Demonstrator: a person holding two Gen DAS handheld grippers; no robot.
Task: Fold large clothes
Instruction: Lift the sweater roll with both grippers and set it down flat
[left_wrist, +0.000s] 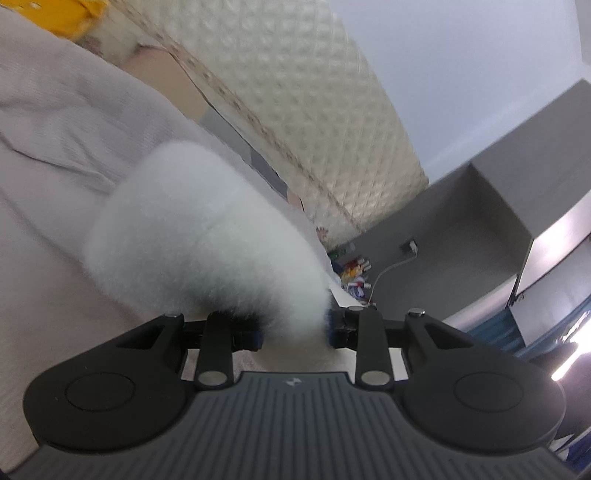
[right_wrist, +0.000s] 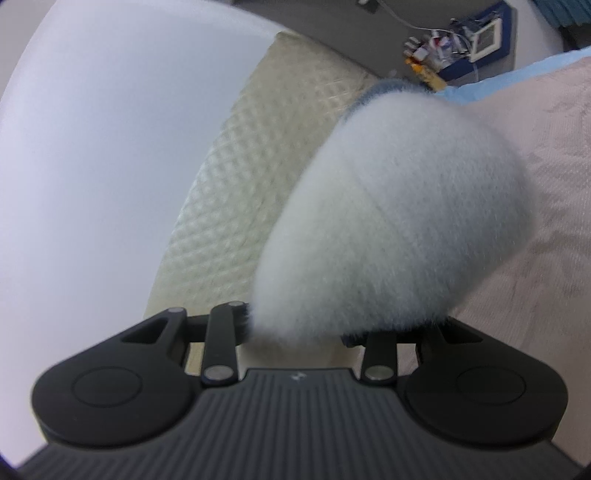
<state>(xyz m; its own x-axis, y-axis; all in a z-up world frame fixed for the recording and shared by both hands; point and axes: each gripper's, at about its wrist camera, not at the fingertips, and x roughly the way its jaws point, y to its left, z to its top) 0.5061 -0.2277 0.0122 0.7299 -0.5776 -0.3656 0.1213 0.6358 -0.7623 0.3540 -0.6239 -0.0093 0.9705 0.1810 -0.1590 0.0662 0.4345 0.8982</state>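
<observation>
White fuzzy garment (left_wrist: 207, 236), with a grey-blue trim band at its far edge in the right wrist view, though blur may be tinting it. Bedspread (left_wrist: 55, 147) pale pink with a faint woven leaf pattern; mattress (left_wrist: 295, 110) cream, diamond-quilted. Left gripper (left_wrist: 295, 334) and right gripper (right_wrist: 295, 332) black, ribbed grey housings.

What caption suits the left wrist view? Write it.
Left gripper clamps a white fleece above the pink bedspread.

Left wrist view: fluffy garment (left_wrist: 207, 236) between the left claw (left_wrist: 295, 328) fingers, bedspread (left_wrist: 48, 147) left and beneath, mattress (left_wrist: 314, 110) behind. Right wrist view: garment (right_wrist: 399, 206) in the right claw (right_wrist: 295, 332), bedspread (right_wrist: 546, 221) right, mattress (right_wrist: 236, 166) left.
</observation>
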